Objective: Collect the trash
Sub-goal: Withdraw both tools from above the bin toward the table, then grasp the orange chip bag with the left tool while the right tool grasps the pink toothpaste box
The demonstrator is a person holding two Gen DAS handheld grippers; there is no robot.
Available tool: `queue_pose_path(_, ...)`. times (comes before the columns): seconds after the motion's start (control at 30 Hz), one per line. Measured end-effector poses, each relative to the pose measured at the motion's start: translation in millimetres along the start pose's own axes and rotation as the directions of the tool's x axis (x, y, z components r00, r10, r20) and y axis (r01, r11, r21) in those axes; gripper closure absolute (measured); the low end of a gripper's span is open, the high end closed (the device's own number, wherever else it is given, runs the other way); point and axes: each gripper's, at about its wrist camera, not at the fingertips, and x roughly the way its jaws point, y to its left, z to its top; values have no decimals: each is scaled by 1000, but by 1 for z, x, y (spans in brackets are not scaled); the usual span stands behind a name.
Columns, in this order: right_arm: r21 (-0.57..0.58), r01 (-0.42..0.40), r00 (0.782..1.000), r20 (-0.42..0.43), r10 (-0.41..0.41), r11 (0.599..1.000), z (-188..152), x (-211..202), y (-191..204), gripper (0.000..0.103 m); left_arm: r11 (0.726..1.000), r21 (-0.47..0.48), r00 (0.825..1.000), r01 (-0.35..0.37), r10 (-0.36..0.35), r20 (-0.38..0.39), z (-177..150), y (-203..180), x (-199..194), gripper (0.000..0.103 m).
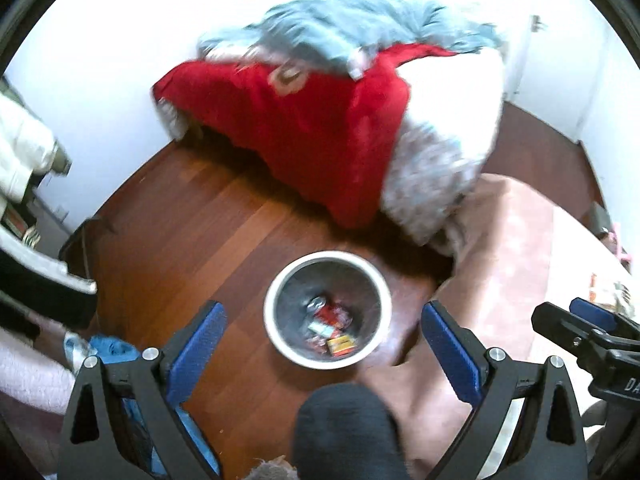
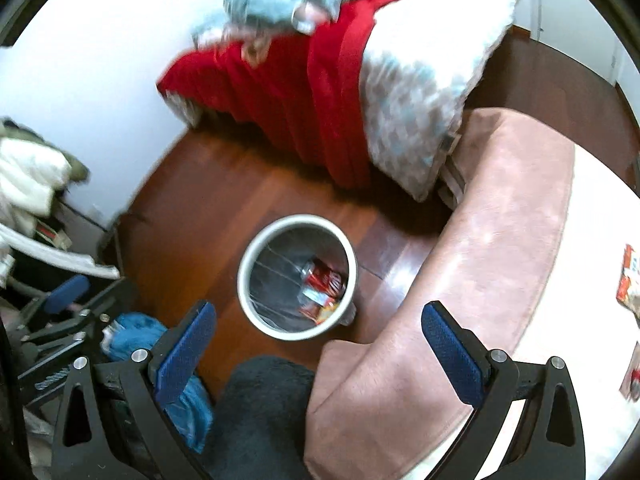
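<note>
Over on the left, your left gripper (image 1: 322, 338) hangs above the floor with its fingers (image 1: 200, 340) spread wide and nothing between them; a blue cloth (image 2: 136, 334) lies crumpled on the wooden floor (image 1: 192, 216) just beside it. Centre now: the metal bin (image 1: 276, 280) stands upright on the boards, and it already holds trash (image 1: 330, 326), what looks like a can and several red and yellow wrappers, so part of the job is done. Behind it, the bed (image 2: 404, 112) with the red blanket (image 1: 304, 128). Moving right, your right gripper (image 2: 318, 350) is just as wide and just as empty, hovering over the pink rug (image 2: 500, 216); far right, packets (image 2: 628, 284) lie well apart from the bin, apparently the pieces left for you to collect.
</note>
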Motion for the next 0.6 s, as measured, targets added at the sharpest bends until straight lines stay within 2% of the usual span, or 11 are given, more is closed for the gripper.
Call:
queue_pose_path(0.13,83,-46,996,74,39,995,-12,-51,-39,0,996,71,998,56,-58,19,-3,-54,-8,3)
queue_pose_path(0.27,198,-27,993,114,4,980,-35,-96,-102,0,975,184,992,125,-121,-31,-16,-143,12,3)
queue_pose_path(0.33,260,32,992,113,-63,965,-48,-113,-145,0,959,232,987,161,-152,-59,-25,-182,22,3)
queue_pose_path(0.4,318,91,987,99,-128,944,-61,-125,-186,0,932,311,982,185,-167,-83,-38,-242,39,3)
queue_pose_path(0.47,381,179,976,46,-212,907,-77,-139,-244,0,912,366,982,186,-164,-90,-48,-287,48,3)
queue_pose_path(0.5,389,224,969,11,-248,893,-84,-143,-270,0,892,406,980,198,-169,-106,-58,-322,58,3)
queue_pose_path(0.57,365,349,935,-74,-347,863,-94,-150,-319,0,869,448,977,208,-167,-130,-70,-364,66,3)
queue_pose_path(0.6,322,418,908,-129,-398,849,-97,-151,-347,0,853,475,975,218,-170,-142,-79,-389,72,3)
